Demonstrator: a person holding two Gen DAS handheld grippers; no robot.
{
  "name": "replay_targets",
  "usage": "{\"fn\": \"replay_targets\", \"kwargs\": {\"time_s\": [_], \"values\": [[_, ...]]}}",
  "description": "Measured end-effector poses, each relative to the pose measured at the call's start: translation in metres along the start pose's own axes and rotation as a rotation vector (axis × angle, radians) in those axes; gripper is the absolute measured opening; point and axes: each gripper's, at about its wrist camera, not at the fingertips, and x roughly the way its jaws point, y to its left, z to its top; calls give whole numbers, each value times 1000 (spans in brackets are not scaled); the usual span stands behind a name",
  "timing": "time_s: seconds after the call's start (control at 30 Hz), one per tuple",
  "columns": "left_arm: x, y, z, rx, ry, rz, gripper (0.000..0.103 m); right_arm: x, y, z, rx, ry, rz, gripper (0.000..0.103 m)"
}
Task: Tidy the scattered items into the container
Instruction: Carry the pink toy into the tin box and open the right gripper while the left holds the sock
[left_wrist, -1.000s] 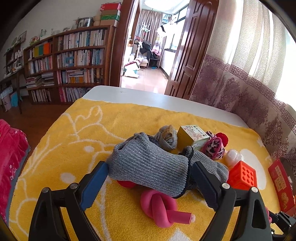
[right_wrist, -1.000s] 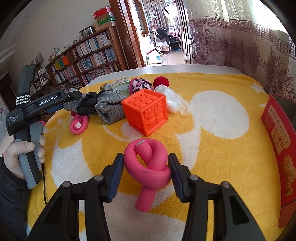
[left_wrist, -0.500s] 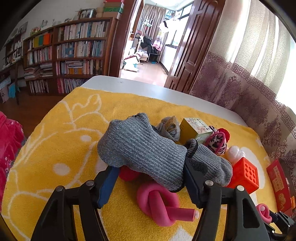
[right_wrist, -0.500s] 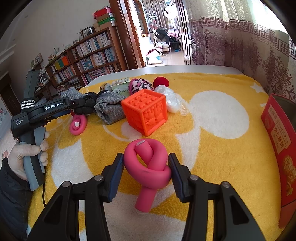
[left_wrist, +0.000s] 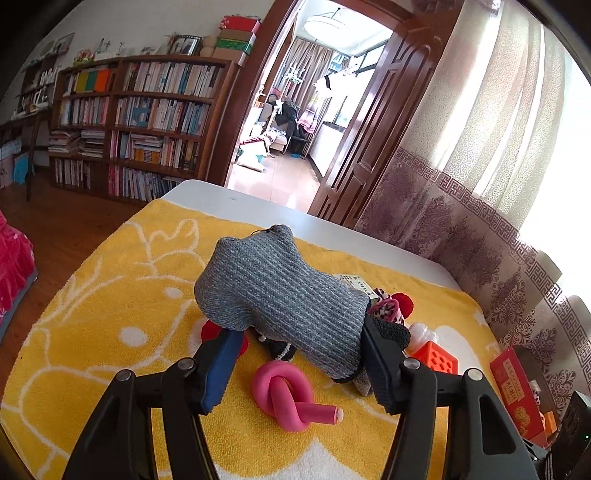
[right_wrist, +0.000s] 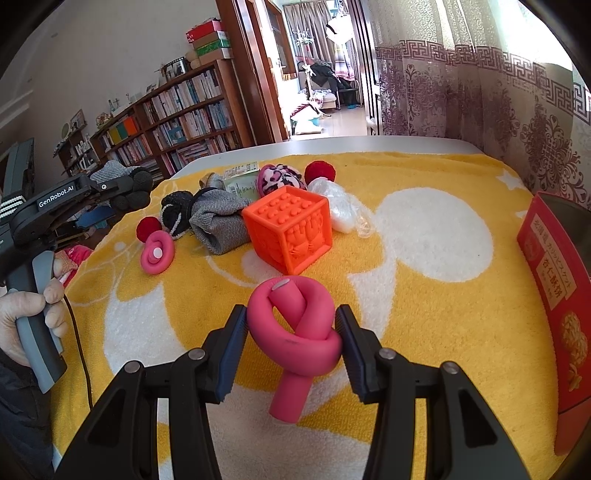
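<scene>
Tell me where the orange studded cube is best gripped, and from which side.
Grip the orange cube across two opposite flat side faces, coming down from above. It sits squarely on the yellow towel with its top clear, though the grey sock crowds its left face, so the other pair looks safer.

A book-lined room in daylight

A tall wooden bookcase (left_wrist: 140, 122) packed with books stands against a pale wall, boxes stacked on top. Beside it an open dark-wood door (left_wrist: 369, 140) shows a bright further room (ceiling lamp lit). Patterned curtains (left_wrist: 480, 147) glow with daylight; wooden floor (left_wrist: 74, 221)
</scene>
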Motion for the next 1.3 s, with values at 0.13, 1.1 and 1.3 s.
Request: {"fn": "replay_targets", "kwargs": {"time_s": [0.13, 1.1, 1.3], "values": [[4, -9, -4, 28, 17, -7, 64, -2, -4, 2, 10, -14, -5, 53], [-25, -144, -42, 251, 85, -197, 64, -156, -212, 6, 364, -262, -481, 53], [-21, -182, -52, 312, 118, -243, 64, -150, -235, -2, 399, -250, -600, 55]]}}
